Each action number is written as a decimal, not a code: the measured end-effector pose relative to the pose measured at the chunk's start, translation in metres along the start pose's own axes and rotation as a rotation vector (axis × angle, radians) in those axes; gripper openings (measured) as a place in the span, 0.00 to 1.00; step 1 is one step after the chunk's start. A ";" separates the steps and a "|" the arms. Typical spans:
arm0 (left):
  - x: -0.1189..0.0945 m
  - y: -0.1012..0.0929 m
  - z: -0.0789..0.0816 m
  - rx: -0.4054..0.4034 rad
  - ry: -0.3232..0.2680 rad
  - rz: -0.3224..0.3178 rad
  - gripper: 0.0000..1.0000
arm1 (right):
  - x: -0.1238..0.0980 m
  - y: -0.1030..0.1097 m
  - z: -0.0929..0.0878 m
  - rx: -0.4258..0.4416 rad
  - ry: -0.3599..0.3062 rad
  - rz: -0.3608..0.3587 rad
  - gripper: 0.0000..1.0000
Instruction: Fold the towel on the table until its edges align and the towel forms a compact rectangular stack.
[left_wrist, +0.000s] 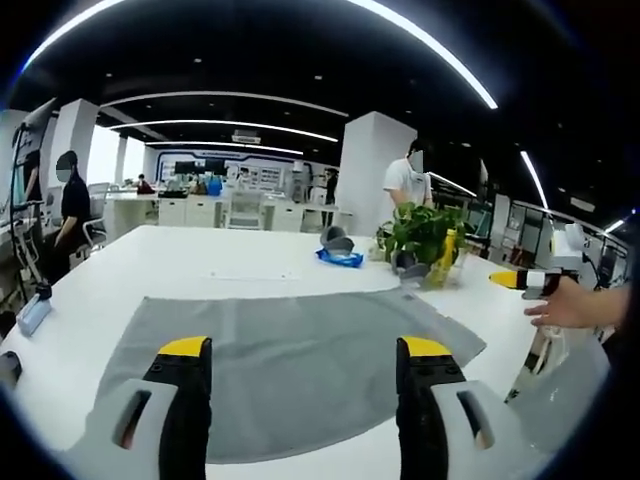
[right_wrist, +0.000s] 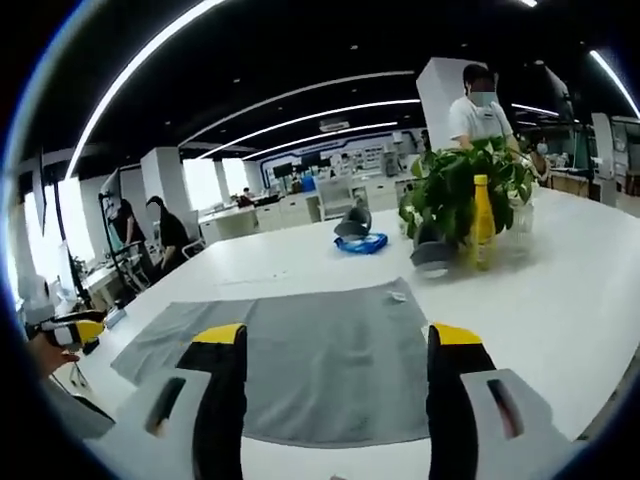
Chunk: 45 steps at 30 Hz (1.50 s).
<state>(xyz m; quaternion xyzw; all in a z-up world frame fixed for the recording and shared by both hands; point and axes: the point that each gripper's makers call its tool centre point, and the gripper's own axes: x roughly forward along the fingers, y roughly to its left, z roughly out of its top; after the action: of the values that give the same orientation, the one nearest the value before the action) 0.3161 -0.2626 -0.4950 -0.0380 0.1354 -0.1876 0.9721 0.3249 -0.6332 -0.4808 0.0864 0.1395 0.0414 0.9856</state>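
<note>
Just ahead of the left gripper (left_wrist: 300, 360), the grey towel (left_wrist: 290, 360) lies spread flat on the white table (left_wrist: 200, 260), laid open so an edge can be taken for the first fold. Its jaws stand spread and empty above the near hem. The right gripper (right_wrist: 340, 345) hovers likewise, jaws parted, towel directly in front. Beyond the towel's far edge sit a potted plant (right_wrist: 465, 190), a yellow bottle (right_wrist: 483, 215) and a blue object (right_wrist: 360, 243). Folding looks not yet begun.

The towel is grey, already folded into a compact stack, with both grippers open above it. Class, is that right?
Not quite. The grey towel lies spread flat in a single layer on the white table, as the left gripper view shows. Both the left gripper and the right gripper are open.
</note>
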 end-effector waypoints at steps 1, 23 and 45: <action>0.003 0.000 0.000 0.004 0.005 -0.008 0.77 | 0.001 -0.003 0.003 -0.003 -0.005 -0.004 0.71; 0.098 -0.062 0.081 0.039 -0.047 -0.220 0.62 | 0.012 -0.101 -0.094 0.064 0.263 -0.173 0.32; 0.215 -0.179 0.095 0.100 -0.013 -0.450 0.57 | 0.013 -0.121 -0.152 0.114 0.383 -0.233 0.16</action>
<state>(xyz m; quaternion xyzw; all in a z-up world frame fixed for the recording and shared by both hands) 0.4712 -0.5067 -0.4350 -0.0202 0.1080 -0.4057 0.9074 0.3015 -0.7260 -0.6505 0.1159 0.3350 -0.0649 0.9328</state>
